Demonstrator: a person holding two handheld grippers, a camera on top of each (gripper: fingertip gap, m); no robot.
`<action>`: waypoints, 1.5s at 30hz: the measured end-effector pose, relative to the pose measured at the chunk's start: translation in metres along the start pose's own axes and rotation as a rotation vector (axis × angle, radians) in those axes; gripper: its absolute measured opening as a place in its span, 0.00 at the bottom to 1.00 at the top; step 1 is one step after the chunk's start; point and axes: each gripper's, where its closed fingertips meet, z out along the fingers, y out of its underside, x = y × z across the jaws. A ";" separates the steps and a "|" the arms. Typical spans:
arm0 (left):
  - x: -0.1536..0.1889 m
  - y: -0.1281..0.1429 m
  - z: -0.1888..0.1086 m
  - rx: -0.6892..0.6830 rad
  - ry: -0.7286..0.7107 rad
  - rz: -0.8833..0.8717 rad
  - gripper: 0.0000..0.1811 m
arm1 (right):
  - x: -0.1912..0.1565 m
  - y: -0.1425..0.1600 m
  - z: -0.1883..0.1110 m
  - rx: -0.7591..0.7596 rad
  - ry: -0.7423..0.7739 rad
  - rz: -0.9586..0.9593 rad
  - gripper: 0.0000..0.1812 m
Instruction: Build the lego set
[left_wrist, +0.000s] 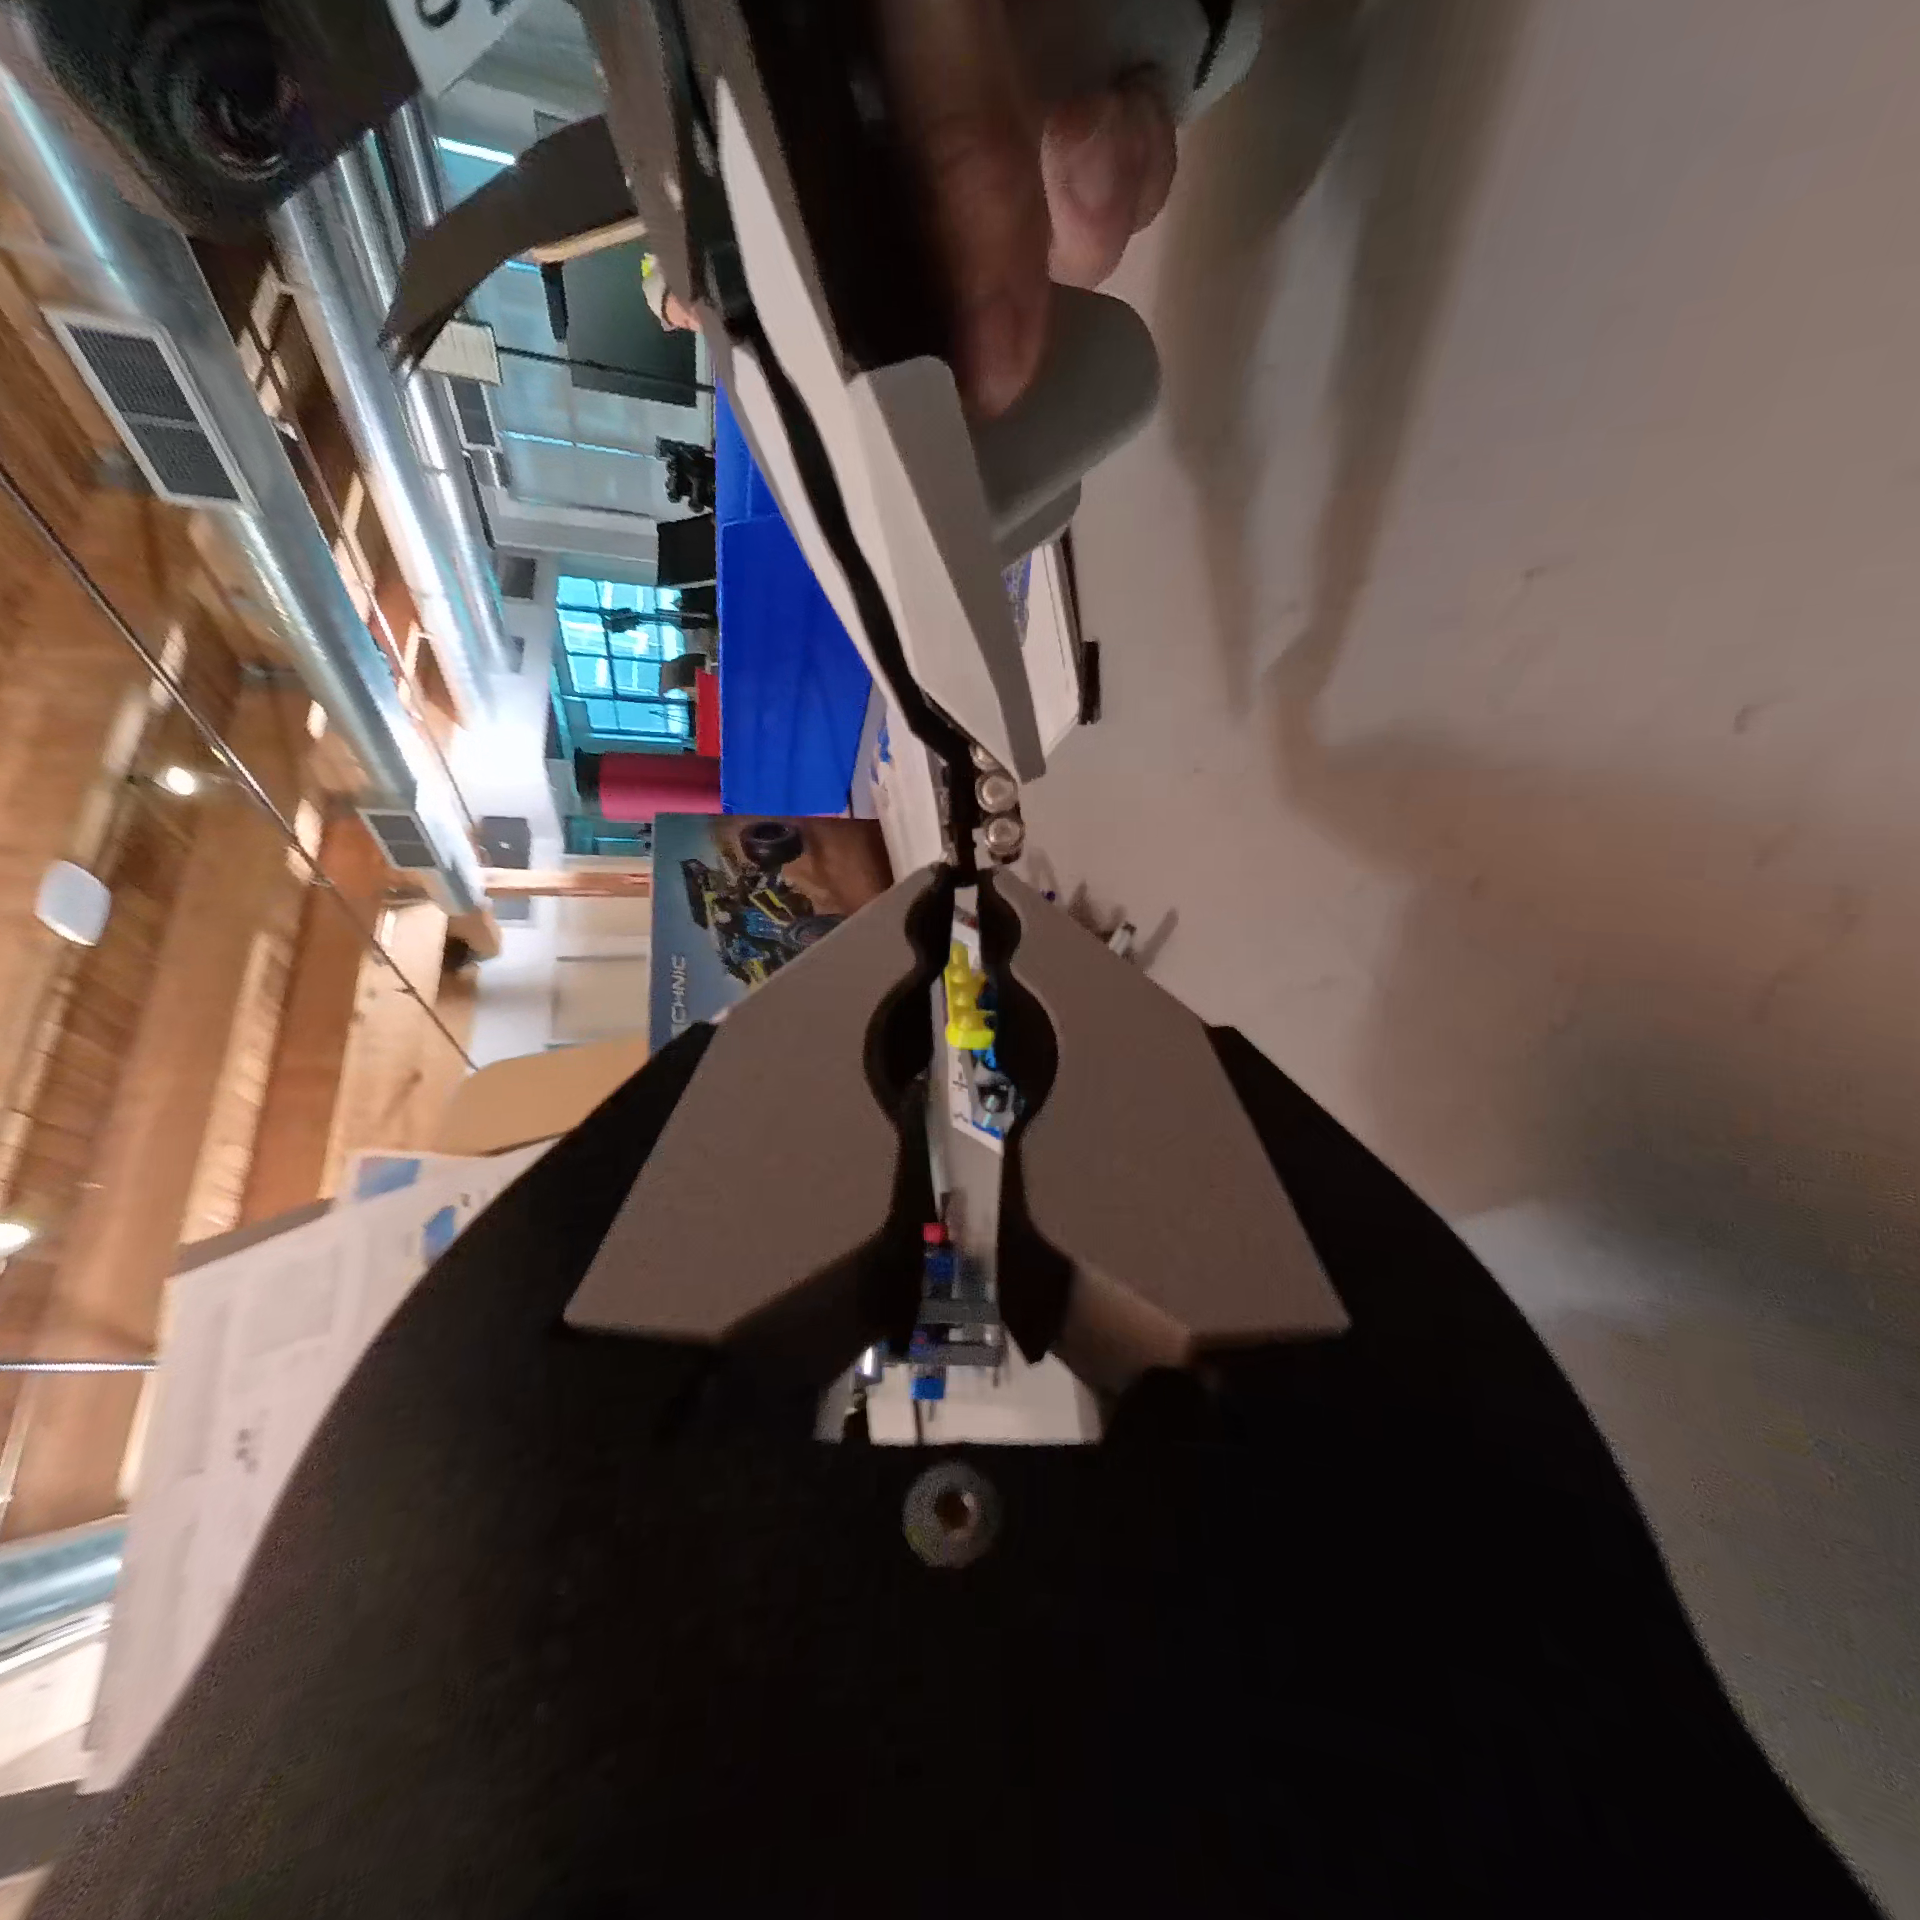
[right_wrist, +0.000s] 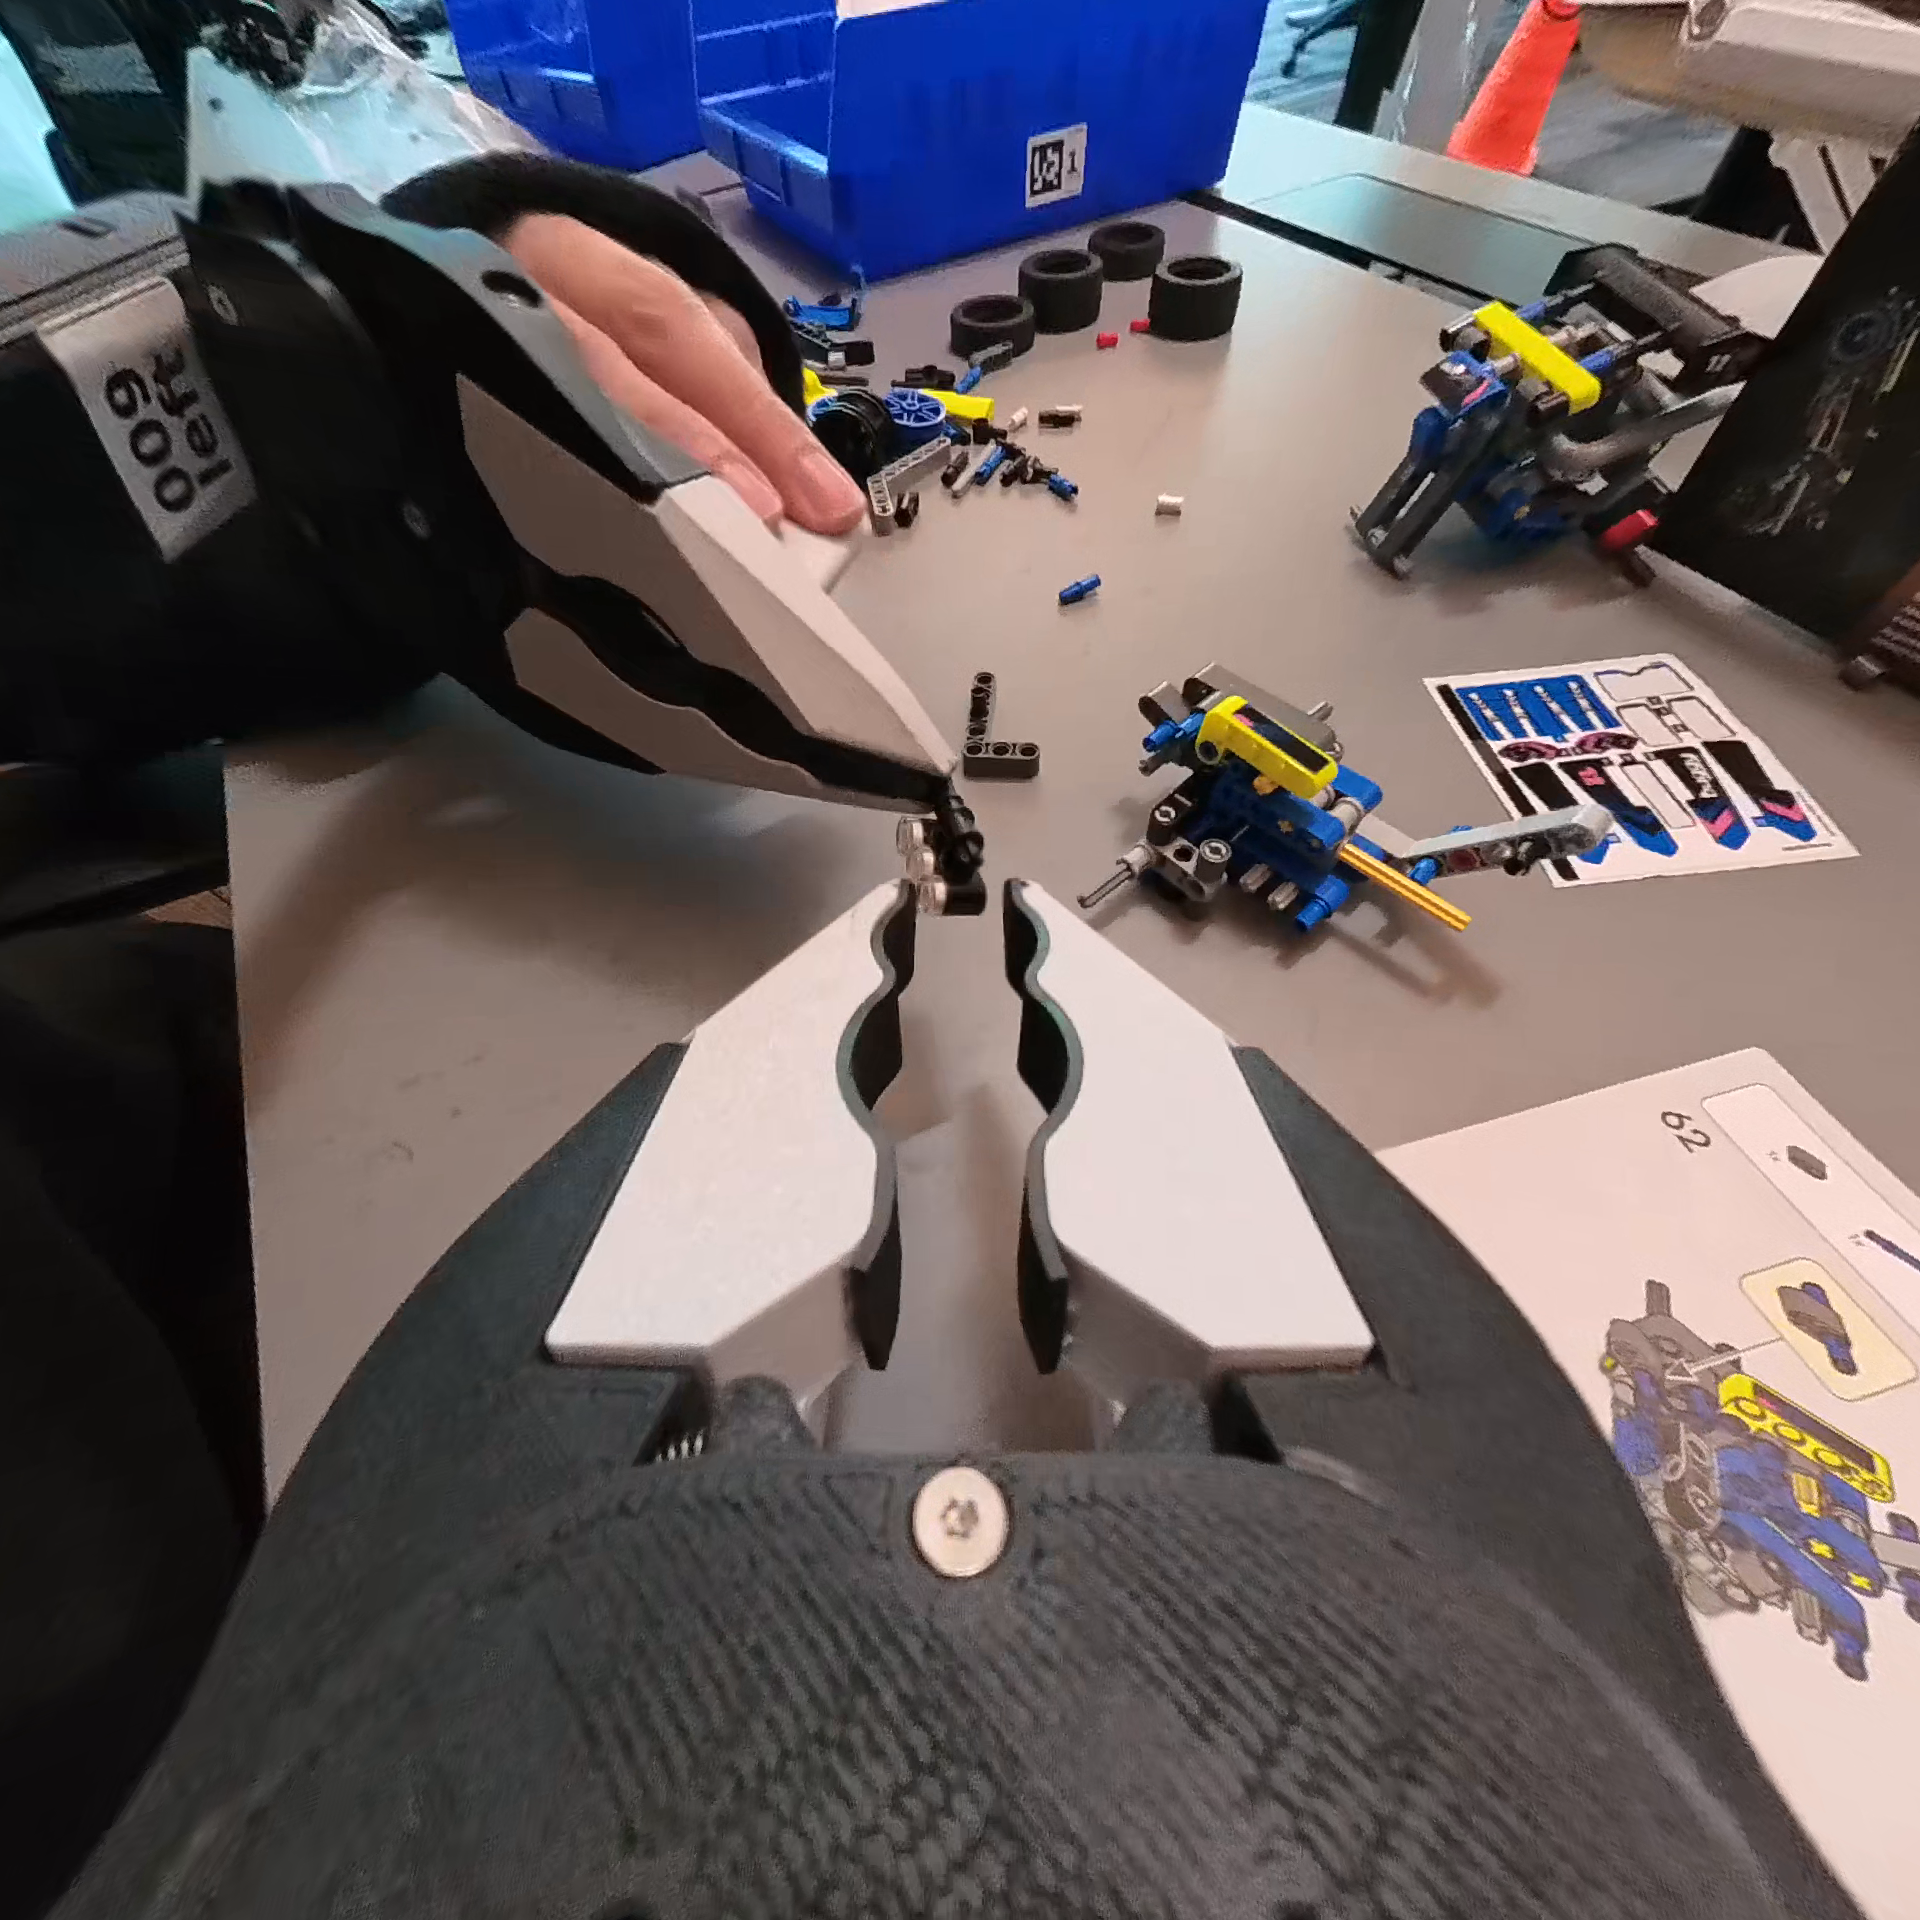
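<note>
Left hand-held gripper (right_wrist: 940, 795) is pinching a small black connector piece (right_wrist: 951, 857) above mid-bench (right_wrist: 520, 987). Right hand-held gripper (right_wrist: 956, 899) is standing spread, tips just beside it. Risk: tip-only grip slipping or twisting during handover, piece dropping.

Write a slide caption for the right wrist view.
Left gripper holds a small black piece before the open right gripper, over a table of toy parts.

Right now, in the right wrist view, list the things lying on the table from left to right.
Black L-shaped beam → small blue and yellow assembly → sticker sheet
</note>
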 end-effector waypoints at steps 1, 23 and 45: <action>0.001 0.000 0.001 -0.001 -0.006 0.031 0.00 | 0.000 0.001 0.000 0.000 0.002 -0.005 0.09; -0.004 0.004 -0.003 -0.014 -0.099 0.158 0.00 | 0.001 -0.012 -0.004 0.063 -0.027 -0.009 0.05; -0.002 0.055 -0.003 -0.090 0.070 -0.551 0.13 | 0.014 -0.006 0.013 0.022 0.090 -0.050 0.03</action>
